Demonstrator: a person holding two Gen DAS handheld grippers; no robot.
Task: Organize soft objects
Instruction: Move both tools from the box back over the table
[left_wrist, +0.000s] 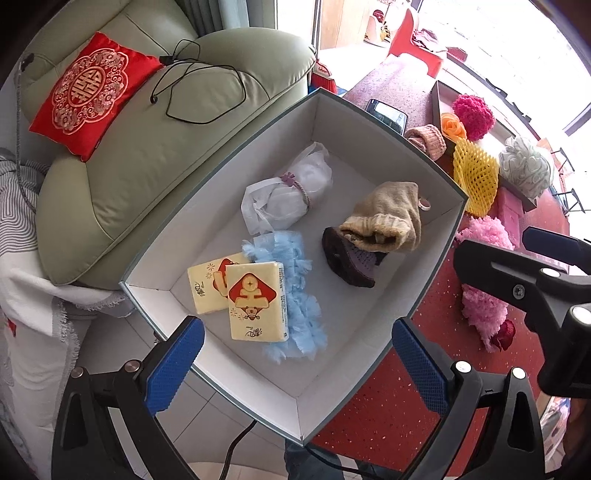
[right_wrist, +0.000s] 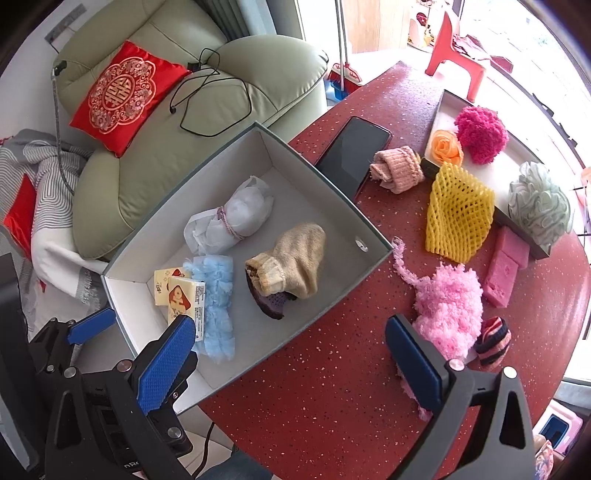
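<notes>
A grey box (left_wrist: 207, 376) (right_wrist: 332, 184) stands at the edge of the red table (right_wrist: 332, 387). In it lie a tied white bundle (left_wrist: 288, 192) (right_wrist: 232, 218), a beige sock (left_wrist: 388, 218) (right_wrist: 295, 258), a dark purple knit piece (left_wrist: 351, 262) (right_wrist: 273, 302), a blue fluffy cloth (left_wrist: 295, 295) (right_wrist: 218, 295) and two tissue packs (left_wrist: 255, 299) (right_wrist: 181, 295). My left gripper (left_wrist: 295, 365) is open and empty above the box's near end. My right gripper (right_wrist: 291, 365) is open and empty over the table, beside pink fluffy yarn (right_wrist: 447, 306) (left_wrist: 484, 310).
On the table lie a phone (right_wrist: 351, 151), a pink rolled sock (right_wrist: 399, 170), yellow foam net (right_wrist: 458, 214), pink sponges (right_wrist: 506, 269), a striped sock (right_wrist: 491, 343). A tray (right_wrist: 443, 110) holds an orange rose (right_wrist: 447, 147), magenta pompom (right_wrist: 480, 133) and green bath puff (right_wrist: 539, 206). A green armchair (right_wrist: 166, 147) stands behind.
</notes>
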